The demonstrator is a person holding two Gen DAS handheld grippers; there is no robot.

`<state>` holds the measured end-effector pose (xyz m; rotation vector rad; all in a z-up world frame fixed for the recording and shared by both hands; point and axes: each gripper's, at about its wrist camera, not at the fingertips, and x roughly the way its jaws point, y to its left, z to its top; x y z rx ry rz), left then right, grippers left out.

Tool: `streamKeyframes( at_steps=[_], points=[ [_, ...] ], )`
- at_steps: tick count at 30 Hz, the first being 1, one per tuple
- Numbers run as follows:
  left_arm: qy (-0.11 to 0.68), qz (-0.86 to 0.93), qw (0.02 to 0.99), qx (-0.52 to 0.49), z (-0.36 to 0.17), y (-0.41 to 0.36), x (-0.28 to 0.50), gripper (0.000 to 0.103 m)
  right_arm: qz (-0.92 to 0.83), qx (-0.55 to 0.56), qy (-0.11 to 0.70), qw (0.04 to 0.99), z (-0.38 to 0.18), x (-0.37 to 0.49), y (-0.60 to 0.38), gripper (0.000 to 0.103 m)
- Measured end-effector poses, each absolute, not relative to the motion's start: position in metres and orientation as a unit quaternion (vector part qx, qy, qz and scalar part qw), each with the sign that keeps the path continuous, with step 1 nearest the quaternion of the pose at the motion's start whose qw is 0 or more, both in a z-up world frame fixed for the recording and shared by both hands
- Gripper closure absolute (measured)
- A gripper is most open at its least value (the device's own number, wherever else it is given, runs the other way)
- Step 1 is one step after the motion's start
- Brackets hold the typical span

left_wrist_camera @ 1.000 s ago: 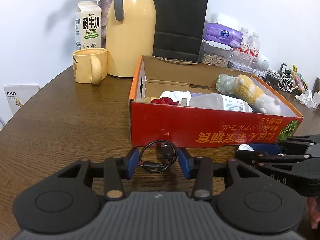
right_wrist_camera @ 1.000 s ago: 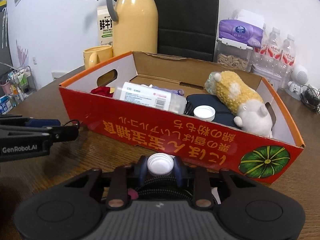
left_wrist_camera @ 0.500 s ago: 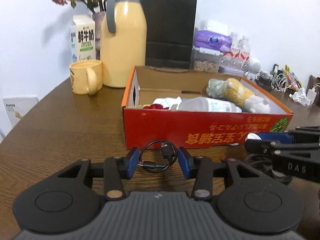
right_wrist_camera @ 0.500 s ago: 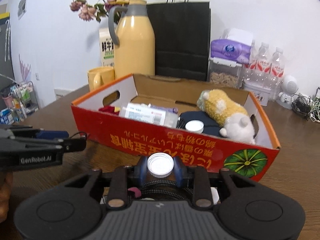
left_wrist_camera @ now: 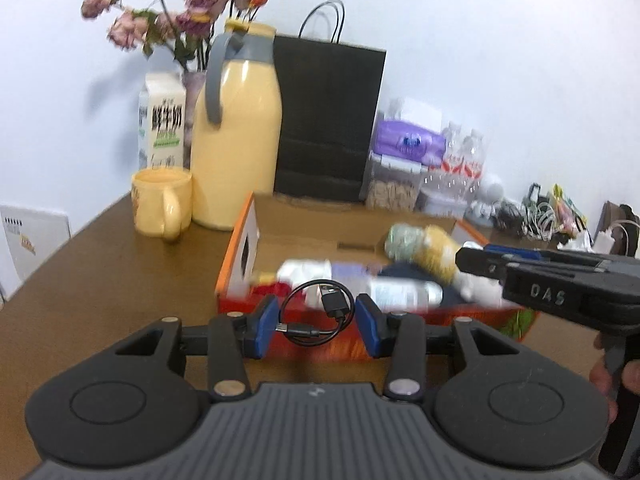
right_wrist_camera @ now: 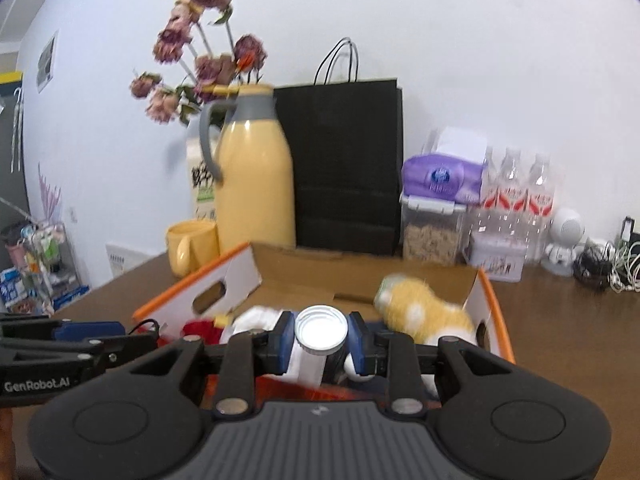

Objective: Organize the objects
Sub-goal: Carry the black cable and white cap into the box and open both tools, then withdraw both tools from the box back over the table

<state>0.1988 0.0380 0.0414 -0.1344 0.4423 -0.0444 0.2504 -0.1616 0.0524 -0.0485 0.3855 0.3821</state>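
Note:
My left gripper (left_wrist_camera: 316, 322) is shut on a small coiled black USB cable (left_wrist_camera: 320, 312), whose loop spans the blue pads. It hangs over the front wall of the red and orange cardboard box (left_wrist_camera: 240, 256). My right gripper (right_wrist_camera: 321, 344) is shut on a small white-capped bottle (right_wrist_camera: 320, 326), held upright above the same box (right_wrist_camera: 224, 288). Inside the box lie a clear bottle (left_wrist_camera: 392, 292), a yellow plush toy (right_wrist_camera: 424, 312), something red and dark cloth. Each gripper shows in the other's view: the right one (left_wrist_camera: 472, 258) at the right, the left one (right_wrist_camera: 140, 340) at the left.
Behind the box stand a yellow jug (left_wrist_camera: 236, 152), a yellow mug (left_wrist_camera: 160, 204), a milk carton (left_wrist_camera: 162, 128), a vase of dried flowers (right_wrist_camera: 200, 64) and a black paper bag (left_wrist_camera: 328, 120). Tissues (right_wrist_camera: 440, 176), water bottles (right_wrist_camera: 516, 196) and tangled cables (right_wrist_camera: 608, 268) crowd the back right.
Both grippers have risen with their loads from beside the box's front wall to above it. The box interior now shows from higher up.

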Motion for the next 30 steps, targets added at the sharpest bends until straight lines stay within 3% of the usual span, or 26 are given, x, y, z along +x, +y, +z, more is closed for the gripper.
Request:
streamKeyframes(
  at_steps=[7, 22, 23, 24, 26, 27, 28, 29, 30],
  points=[
    [0.178, 0.001, 0.982, -0.062, 0.074, 0.021, 0.250, 0.060, 0.174, 0.002, 0.165, 0.971, 0.058, 0.284, -0.167, 0.076],
    [0.219, 0.029, 0.974, -0.048, 0.028, 0.013, 0.287, 0.059, 0.155, -0.014, 0.212, 0.965, 0.017, 0.308, -0.166, 0.076],
    [0.220, 0.032, 0.974, -0.044, 0.027, 0.011, 0.286, 0.055, 0.155, -0.014, 0.212, 0.965, 0.017, 0.307, -0.166, 0.075],
    [0.220, 0.034, 0.974, -0.039, 0.026, 0.010, 0.286, 0.043, 0.156, -0.015, 0.213, 0.964, 0.017, 0.305, -0.165, 0.075],
    [0.210, 0.039, 0.976, -0.029, 0.026, 0.007, 0.282, 0.024, 0.151, -0.016, 0.212, 0.965, 0.018, 0.301, -0.165, 0.065],
    [0.202, 0.040, 0.978, -0.025, 0.027, 0.006, 0.279, 0.020, 0.148, -0.017, 0.211, 0.966, 0.018, 0.299, -0.165, 0.046],
    [0.191, 0.049, 0.980, -0.023, 0.029, 0.006, 0.276, 0.018, 0.141, -0.017, 0.208, 0.968, 0.019, 0.297, -0.166, 0.033],
    [0.184, 0.053, 0.981, -0.023, 0.030, 0.007, 0.274, 0.008, 0.133, -0.018, 0.205, 0.970, 0.020, 0.296, -0.167, 0.026],
    [0.181, 0.052, 0.982, -0.027, 0.031, 0.008, 0.272, 0.000, 0.128, -0.018, 0.202, 0.971, 0.021, 0.295, -0.168, 0.013]
  ],
)
